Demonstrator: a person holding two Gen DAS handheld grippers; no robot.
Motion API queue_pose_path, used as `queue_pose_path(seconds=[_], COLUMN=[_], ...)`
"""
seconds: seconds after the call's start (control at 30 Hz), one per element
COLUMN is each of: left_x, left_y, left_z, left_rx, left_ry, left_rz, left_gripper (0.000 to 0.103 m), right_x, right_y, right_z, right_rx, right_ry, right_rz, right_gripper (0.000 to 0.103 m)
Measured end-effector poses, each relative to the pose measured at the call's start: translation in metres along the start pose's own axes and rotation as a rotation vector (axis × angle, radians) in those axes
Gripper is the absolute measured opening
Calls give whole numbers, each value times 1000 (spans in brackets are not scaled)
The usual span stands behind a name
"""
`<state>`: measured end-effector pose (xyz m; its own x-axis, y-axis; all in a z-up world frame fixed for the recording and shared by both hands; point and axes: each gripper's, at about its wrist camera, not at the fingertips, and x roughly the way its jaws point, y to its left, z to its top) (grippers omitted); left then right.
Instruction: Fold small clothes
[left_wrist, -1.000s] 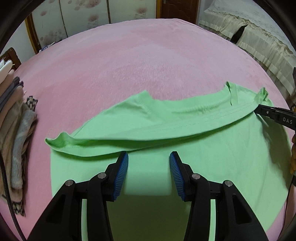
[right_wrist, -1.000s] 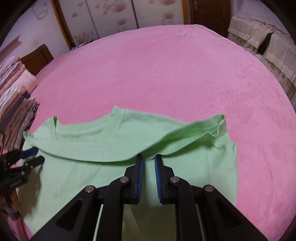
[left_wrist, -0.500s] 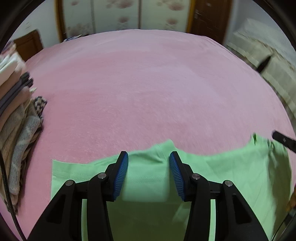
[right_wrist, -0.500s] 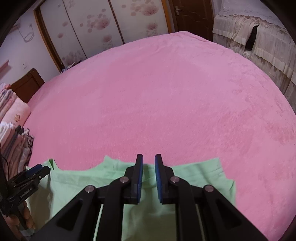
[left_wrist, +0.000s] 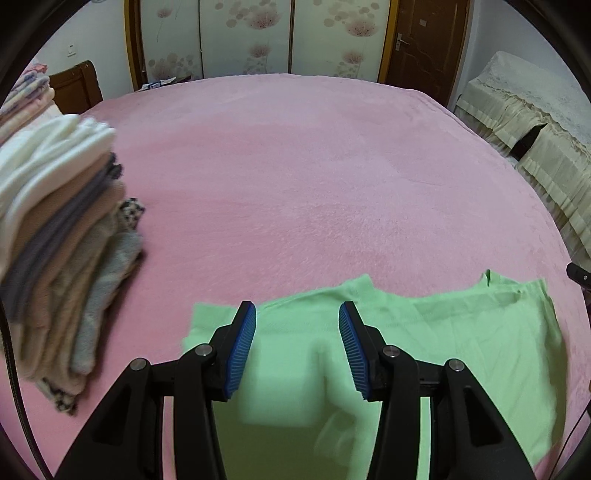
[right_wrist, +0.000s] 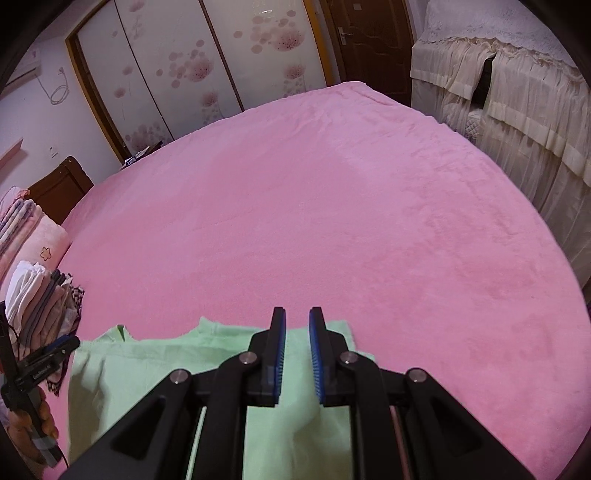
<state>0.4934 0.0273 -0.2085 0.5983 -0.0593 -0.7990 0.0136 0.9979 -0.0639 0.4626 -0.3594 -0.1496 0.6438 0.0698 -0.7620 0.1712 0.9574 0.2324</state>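
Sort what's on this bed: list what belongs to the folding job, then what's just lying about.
Belongs to the job:
- green T-shirt
- left claw
- right claw

Just lying about:
- stack of folded clothes
- pink blanket
- folded pink bedding with a flower

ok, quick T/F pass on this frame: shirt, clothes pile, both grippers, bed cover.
1. The green shirt lies on a pink bed cover. True.
2. A stack of folded clothes sits to the left of the shirt. True.
3. The left gripper is clamped on a sleeve. False: its jaws stand apart above the shirt, nothing pinched.
4. The right gripper has wider jaws than the left. False: its pads sit much closer together.
5. The shirt lies on top of the clothes stack. False: bare pink cover shows between them.
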Motion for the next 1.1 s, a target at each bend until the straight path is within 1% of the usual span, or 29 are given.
queue_pose_path(seconds=[0.03,0.17,0.23,0.3,0.43,0.7,0.8,0.87,0.93,1.03,1.1], left_x=[-7,-32,-46,-59,-74,-109,-128,-143,-157,-182,-194], left_y=[3,13,15,13,13,35,37,35,32,29,29], left_z=[-3,-13,-17,-22,-30,-73,-90,-98,-102,-110,-114], left_rx=[1,2,11,23,51,4,16,34,47,58,39], left_ry=[8,20,19,11,17,28,20,8,-9,-55,-70], left_rz=[-3,-1,6,11,20,-22,-24,-17,-8,4,32], left_gripper=[49,52,58,61,61,61,61,65,79,83,84], right_x=[-7,-27,-36,-43,-53,-82,-97,-110,-121,-138,-148], right_y=[-2,-4,-5,-2,3,21,36,49,60,77,88], right_z=[-2,-8,-12,-16,-26,-57,-73,-84,-93,-107,-115], right_rx=[0,12,14,1,-24,-63,-73,-89,-104,-126,-138], right_ry=[0,0,4,13,26,30,28,23,16,7,1], right_rz=[0,-1,3,-8,-9,37,62,74,82,98,121], right_gripper=[13,13,13,13,13,13,13,13,13,13,13])
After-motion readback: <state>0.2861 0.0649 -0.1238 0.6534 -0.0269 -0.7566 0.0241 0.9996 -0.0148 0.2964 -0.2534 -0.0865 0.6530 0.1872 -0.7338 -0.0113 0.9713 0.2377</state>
